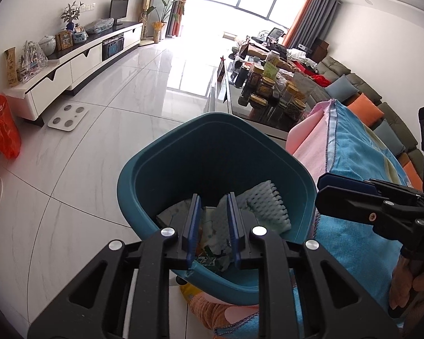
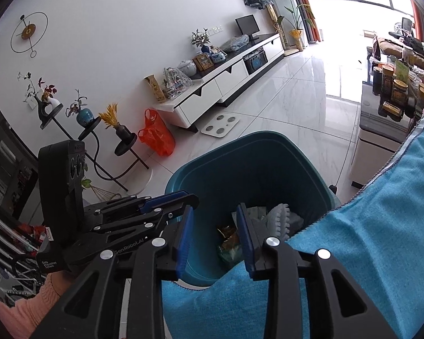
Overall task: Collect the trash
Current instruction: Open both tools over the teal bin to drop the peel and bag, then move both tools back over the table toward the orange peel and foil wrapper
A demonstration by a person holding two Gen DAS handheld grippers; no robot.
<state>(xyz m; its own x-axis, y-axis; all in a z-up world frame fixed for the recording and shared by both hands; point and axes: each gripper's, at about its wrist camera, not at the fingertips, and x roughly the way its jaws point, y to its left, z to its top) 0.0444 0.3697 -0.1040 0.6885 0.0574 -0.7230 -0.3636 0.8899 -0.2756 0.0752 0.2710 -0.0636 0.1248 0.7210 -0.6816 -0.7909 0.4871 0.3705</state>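
A teal trash bin (image 1: 183,152) stands on the floor beside a table covered with a blue towel (image 1: 359,152). It holds white foam netting (image 1: 265,206) and crumpled wrappers (image 2: 229,243). My left gripper (image 1: 213,200) is open and empty, above the bin's near rim, and it also shows in the right wrist view (image 2: 181,197). My right gripper (image 2: 213,212) is open and empty over the bin (image 2: 254,163) at the towel's edge (image 2: 367,240); it also shows in the left wrist view (image 1: 322,189), and there I cannot tell its state.
A white TV cabinet (image 1: 70,65) lines the left wall, with an orange plastic bag (image 1: 4,130) and a white scale (image 1: 67,117) on the tiled floor. A glass table crowded with jars (image 1: 268,90) and a sofa (image 1: 353,84) stand beyond. Plant stands (image 2: 99,124) are at left.
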